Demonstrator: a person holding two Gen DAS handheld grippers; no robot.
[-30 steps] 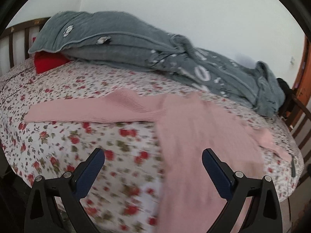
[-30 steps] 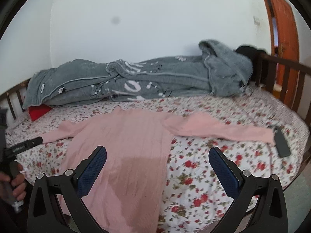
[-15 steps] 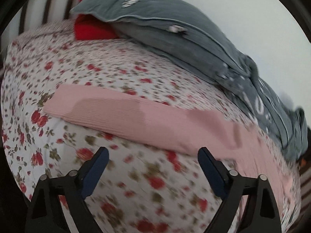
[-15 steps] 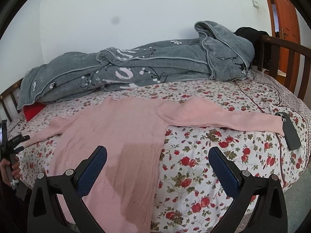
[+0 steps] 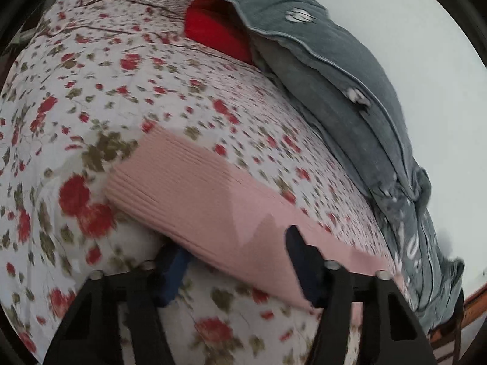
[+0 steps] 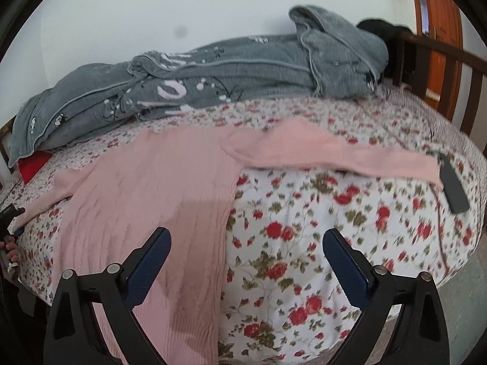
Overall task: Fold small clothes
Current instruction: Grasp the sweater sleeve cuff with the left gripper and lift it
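A pink knit sweater (image 6: 158, 188) lies spread face-down or face-up (which cannot be told) on the bed (image 6: 334, 243), body hanging toward the near edge, both sleeves stretched out sideways. The step in hand looks like the first fold: bringing a sleeve in over the body. The left gripper (image 5: 236, 261) is down at the left sleeve (image 5: 194, 191), its fingers set wide and straddling the sleeve a little way in from the cuff, one finger seemingly under the near edge; they grip nothing yet. The next move calls for pinching the fabric and carrying it across onto the body. The right gripper (image 6: 245, 261) hovers wide and empty over the body's side edge.

Only the right wrist view shows the whole garment, the right sleeve (image 6: 334, 155) and the dark phone (image 6: 453, 185) touching its cuff. Only the left view shows the ribbed cuff close up, and the red pillow (image 5: 216, 30) under the grey blanket (image 5: 334, 85)
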